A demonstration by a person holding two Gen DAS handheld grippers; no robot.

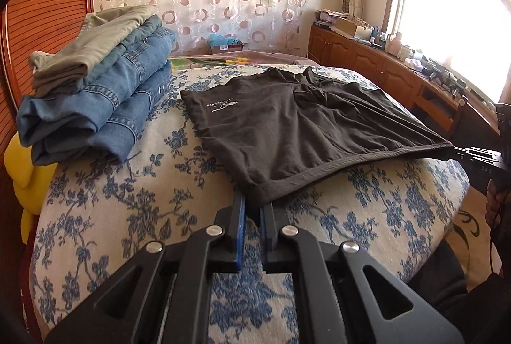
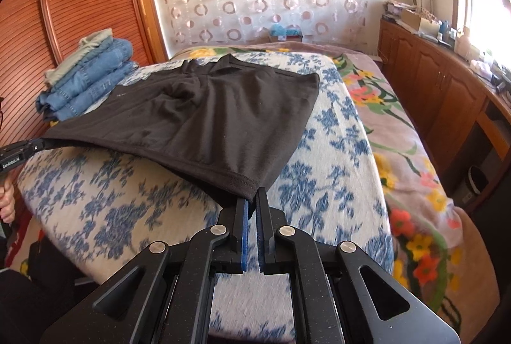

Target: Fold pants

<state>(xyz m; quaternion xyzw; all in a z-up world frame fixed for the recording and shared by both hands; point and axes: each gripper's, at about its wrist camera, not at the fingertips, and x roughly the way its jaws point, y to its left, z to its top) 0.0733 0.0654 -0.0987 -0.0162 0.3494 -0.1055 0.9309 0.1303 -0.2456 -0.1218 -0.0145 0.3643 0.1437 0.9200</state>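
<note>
At the bed's point(image 1: 134, 184) near edge, left claw point(image 1: 254, 205) and right claw point(image 2: 254, 195) each clench a corner of the dark brown shorts point(image 1: 287, 127).

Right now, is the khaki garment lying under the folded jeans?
No, the khaki garment lies on top of the folded jeans, at the left of the bed.

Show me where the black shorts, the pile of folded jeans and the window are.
black shorts point(image 1: 287, 133), left wrist view, on the flat middle of the fabric.
pile of folded jeans point(image 1: 105, 101), left wrist view, on the blue denim side.
window point(image 1: 453, 2), left wrist view, on the bright pane.
</note>
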